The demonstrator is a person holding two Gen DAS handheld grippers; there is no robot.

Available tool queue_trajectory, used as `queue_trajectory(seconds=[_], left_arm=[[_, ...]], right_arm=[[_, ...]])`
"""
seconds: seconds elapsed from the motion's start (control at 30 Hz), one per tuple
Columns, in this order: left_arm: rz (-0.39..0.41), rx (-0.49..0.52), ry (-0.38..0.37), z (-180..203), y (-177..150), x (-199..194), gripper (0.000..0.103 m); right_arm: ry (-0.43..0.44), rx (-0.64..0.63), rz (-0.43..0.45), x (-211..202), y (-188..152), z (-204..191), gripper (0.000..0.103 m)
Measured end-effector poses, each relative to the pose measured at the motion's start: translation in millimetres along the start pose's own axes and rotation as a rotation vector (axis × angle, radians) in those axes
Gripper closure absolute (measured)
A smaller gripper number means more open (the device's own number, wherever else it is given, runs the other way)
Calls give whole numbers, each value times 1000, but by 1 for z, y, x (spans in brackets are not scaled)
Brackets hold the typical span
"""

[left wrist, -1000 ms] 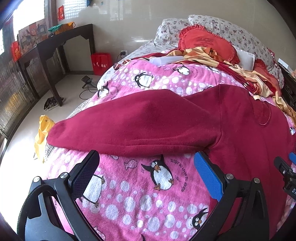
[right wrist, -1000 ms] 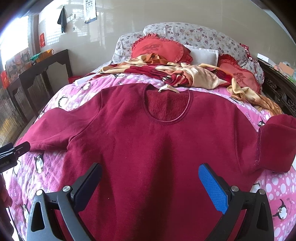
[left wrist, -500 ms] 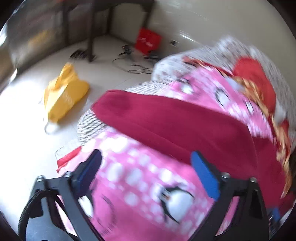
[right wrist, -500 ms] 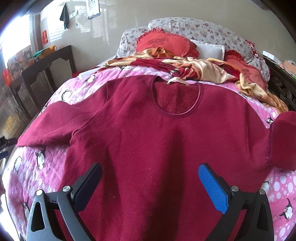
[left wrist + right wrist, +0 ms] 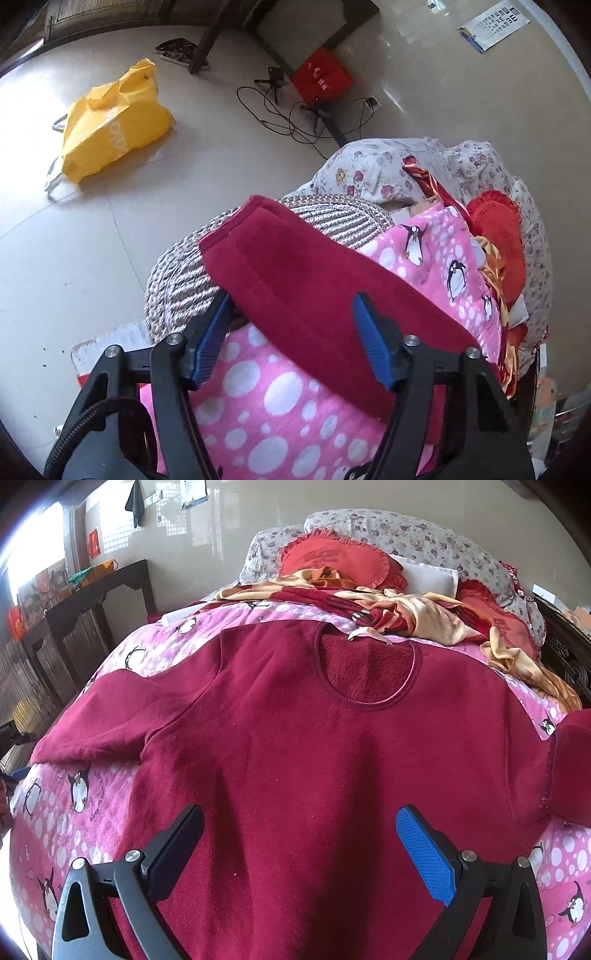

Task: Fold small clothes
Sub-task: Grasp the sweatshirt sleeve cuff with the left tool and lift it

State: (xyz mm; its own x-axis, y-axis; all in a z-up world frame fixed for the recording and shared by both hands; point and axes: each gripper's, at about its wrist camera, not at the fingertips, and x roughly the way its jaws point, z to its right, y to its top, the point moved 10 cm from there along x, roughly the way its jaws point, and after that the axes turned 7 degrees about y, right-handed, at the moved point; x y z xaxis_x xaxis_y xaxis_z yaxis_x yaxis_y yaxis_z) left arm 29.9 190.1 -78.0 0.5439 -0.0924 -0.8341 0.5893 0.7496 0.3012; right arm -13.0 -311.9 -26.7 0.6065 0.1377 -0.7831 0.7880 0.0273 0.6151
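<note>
A dark red long-sleeved top (image 5: 314, 746) lies flat, front up, on a pink penguin-print quilt (image 5: 74, 812). Its left sleeve (image 5: 295, 280) reaches the bed's side edge, cuff toward the floor. My left gripper (image 5: 291, 332) is open with its blue pads on either side of that sleeve near the cuff, one pad low beside the quilt edge. My right gripper (image 5: 299, 849) is open and empty above the top's lower body. The right sleeve (image 5: 569, 771) lies at the far right.
A crumpled red and yellow blanket (image 5: 406, 613) and red pillows (image 5: 332, 561) lie at the bed's head. A striped mattress edge (image 5: 192, 273) shows under the quilt. On the floor are a yellow bag (image 5: 110, 118), cables (image 5: 295, 118) and a red bag (image 5: 321, 77).
My left gripper swung left and down to the bed's side edge and now straddles the sleeve near its cuff. My right gripper drifted slightly closer to the top.
</note>
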Motion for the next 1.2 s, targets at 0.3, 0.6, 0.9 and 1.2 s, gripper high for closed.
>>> queue_trajectory(seconds=[0.3, 0.6, 0.9, 1.2], left_arm=[[32, 28, -90, 15, 11, -25, 93], [97, 267, -268, 132, -17, -91, 95], [33, 156, -178, 88, -25, -79, 61], [-35, -86, -73, -2, -20, -26, 38]], right_arm=[[8, -19, 29, -7, 6, -8, 0], [4, 42, 81, -27, 13, 16, 0], [21, 59, 83, -36, 7, 31, 0], [76, 102, 39, -15, -3, 22, 0]])
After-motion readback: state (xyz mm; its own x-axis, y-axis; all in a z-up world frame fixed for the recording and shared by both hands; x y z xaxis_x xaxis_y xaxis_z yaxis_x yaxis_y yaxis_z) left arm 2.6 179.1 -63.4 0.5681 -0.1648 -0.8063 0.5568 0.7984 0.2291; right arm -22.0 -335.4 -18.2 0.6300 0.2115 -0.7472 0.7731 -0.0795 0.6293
